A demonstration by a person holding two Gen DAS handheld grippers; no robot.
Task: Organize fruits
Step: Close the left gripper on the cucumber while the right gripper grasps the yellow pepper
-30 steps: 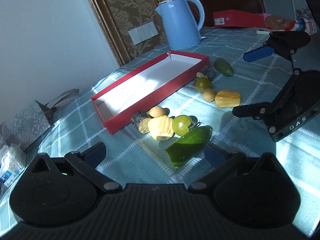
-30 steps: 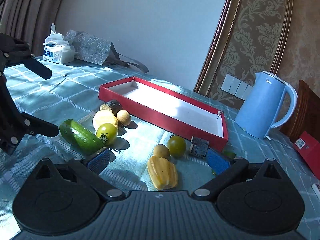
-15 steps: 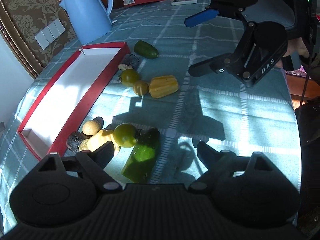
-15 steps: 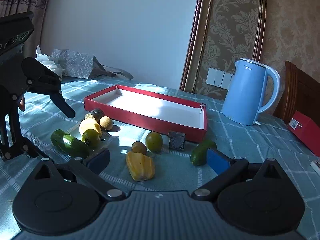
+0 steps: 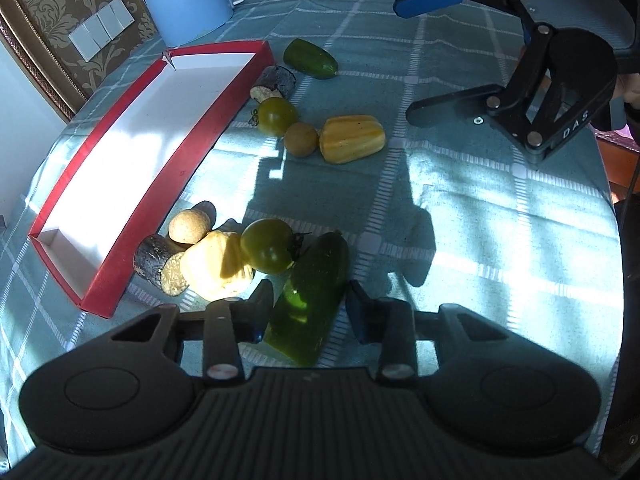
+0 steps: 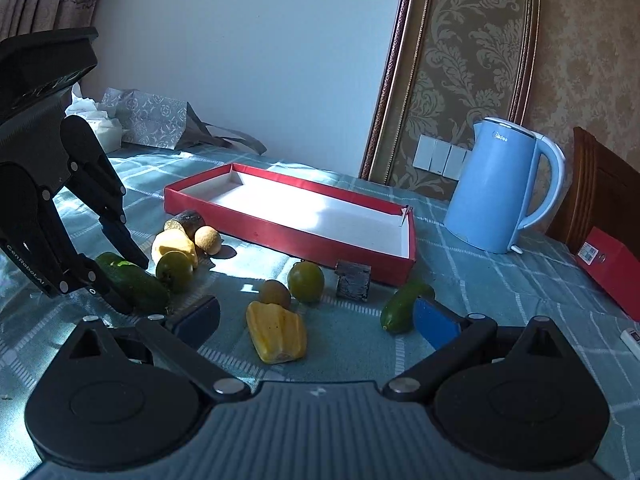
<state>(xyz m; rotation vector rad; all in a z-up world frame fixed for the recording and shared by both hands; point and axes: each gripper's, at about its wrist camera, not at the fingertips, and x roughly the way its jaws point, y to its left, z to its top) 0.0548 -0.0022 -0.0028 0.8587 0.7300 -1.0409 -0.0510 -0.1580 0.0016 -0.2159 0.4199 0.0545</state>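
On the checked tablecloth, the left gripper is straddling the cut cucumber, its jaws spread a little wider than the fruit and not visibly touching it. Beside it, a green tomato is lying against the cucumber, near the red tray. Farther right, the right gripper is hovering wide open, holding nothing, above the yellow fruit.

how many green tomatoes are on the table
2. One green tomato sits in the near cluster, touching the cucumber that lies between the left gripper fingers. The other lies beside the red tray, farther along. None looks hidden.
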